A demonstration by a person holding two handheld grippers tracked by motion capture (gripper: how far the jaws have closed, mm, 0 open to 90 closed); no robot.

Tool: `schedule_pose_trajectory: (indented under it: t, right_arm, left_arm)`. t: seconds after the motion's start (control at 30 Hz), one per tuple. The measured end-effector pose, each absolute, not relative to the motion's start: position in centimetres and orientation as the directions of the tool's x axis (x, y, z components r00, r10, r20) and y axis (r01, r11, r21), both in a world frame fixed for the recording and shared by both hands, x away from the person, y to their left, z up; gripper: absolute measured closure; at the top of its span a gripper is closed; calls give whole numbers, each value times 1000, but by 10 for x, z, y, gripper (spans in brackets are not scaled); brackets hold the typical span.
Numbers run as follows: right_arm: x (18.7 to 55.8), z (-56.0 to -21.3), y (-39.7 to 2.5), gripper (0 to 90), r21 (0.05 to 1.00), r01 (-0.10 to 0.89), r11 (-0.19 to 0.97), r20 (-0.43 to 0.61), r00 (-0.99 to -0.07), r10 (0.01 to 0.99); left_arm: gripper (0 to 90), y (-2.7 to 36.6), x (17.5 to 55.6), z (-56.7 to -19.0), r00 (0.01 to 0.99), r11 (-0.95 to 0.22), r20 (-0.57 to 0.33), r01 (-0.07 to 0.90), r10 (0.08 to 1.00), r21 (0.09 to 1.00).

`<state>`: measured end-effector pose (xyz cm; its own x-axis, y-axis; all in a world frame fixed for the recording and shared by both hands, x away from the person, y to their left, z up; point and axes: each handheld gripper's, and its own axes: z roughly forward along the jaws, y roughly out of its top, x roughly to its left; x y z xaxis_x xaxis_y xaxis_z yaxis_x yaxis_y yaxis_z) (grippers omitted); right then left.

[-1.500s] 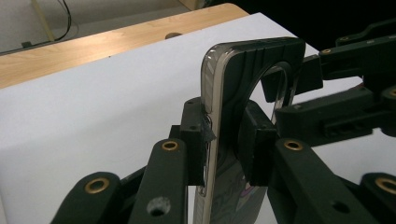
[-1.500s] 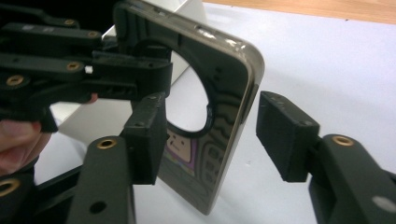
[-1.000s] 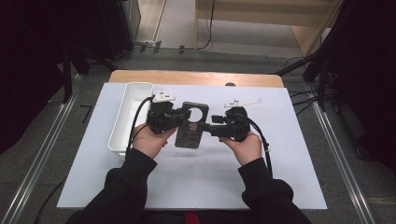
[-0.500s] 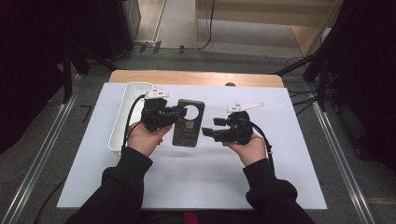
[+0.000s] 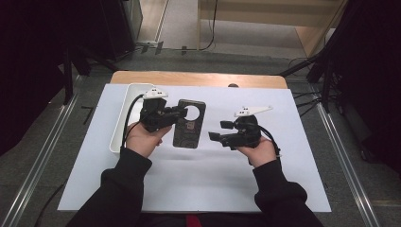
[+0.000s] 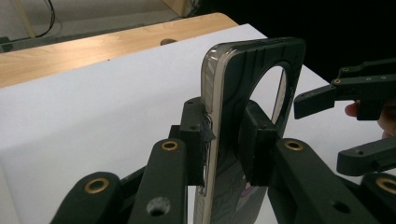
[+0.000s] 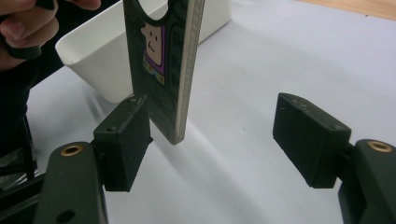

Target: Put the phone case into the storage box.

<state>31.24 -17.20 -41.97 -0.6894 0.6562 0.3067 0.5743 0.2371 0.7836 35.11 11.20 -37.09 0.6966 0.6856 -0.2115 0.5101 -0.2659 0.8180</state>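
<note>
Black phone case (image 5: 189, 124), a second ago pinched from both sides, now hangs from the clenched left tool (image 5: 181, 112) alone; the right tool (image 5: 218, 131) has released and withdrawn, completing the handover.

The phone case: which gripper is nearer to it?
Left. The left gripper is shut on the phone case, holding it on edge. The right gripper is open beside the case, apart from it.
</note>
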Motion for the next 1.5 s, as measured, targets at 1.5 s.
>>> schedule_pose_trajectory:
  t: [1.5]
  right_arm:
    - [279,-448,-212,265,783,577,235,339,-711,616]
  left_arm:
    - [735,135,357,-352,704,-243,-250,521,665,818]
